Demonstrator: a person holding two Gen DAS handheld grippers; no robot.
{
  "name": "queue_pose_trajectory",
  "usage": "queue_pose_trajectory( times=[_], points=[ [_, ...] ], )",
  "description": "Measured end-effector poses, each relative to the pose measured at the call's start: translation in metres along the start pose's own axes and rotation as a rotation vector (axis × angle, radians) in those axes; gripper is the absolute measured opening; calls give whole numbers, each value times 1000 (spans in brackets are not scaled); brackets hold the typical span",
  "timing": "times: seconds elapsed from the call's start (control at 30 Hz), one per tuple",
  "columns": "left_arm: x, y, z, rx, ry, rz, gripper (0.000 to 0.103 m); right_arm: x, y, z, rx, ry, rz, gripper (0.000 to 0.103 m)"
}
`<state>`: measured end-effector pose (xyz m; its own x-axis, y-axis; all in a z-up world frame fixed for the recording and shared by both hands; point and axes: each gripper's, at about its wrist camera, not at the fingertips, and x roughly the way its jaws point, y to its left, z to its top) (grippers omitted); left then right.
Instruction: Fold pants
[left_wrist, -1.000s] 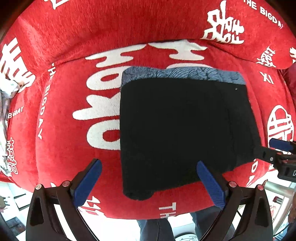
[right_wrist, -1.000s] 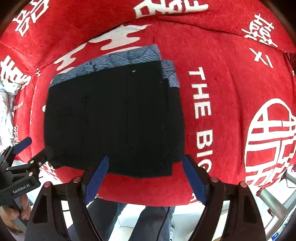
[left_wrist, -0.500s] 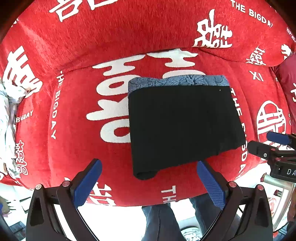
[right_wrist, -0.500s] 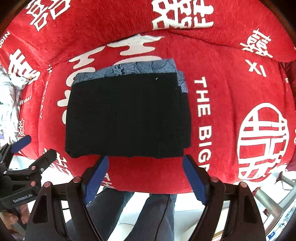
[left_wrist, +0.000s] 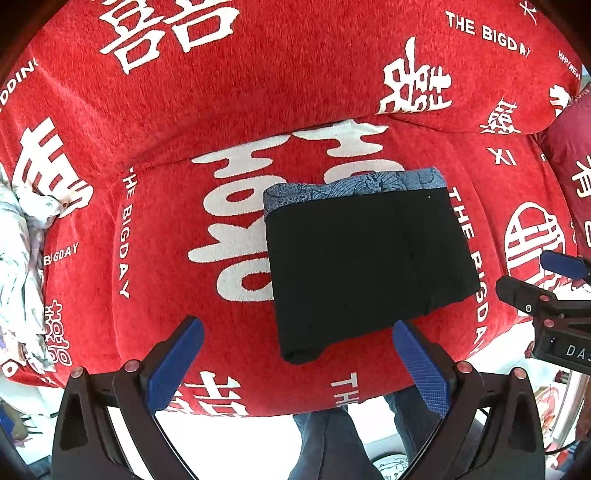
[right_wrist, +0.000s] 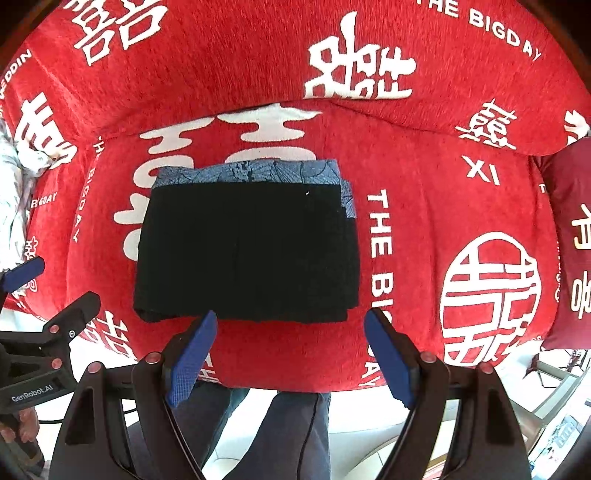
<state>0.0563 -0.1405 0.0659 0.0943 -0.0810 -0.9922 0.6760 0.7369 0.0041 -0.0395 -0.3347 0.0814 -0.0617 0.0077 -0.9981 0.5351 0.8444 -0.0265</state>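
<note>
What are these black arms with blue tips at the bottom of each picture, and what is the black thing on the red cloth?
No machine: a person holds two hand grippers, each with a camera looking down along its fingers. One picture comes from the left gripper, the other from the right gripper; each also shows the other gripper at its edge. The blue tips are the finger pads. Both grippers are open and hold nothing. On the red sofa cover with white lettering lie the folded black pants, on top of a blue patterned garment. A white cloth lies at the left.
</note>
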Motion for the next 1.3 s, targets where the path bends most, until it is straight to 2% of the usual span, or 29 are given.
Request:
queue_pose_trajectory(
  times=[0.6, 1.3],
  points=[
    [-2, 1, -3, -21, -2, 22, 103, -9, 6, 2, -29, -28, -22, 85],
    [-2, 1, -1, -23, -1, 26, 103, -7, 7, 4, -46, -20, -19, 85]
  ],
)
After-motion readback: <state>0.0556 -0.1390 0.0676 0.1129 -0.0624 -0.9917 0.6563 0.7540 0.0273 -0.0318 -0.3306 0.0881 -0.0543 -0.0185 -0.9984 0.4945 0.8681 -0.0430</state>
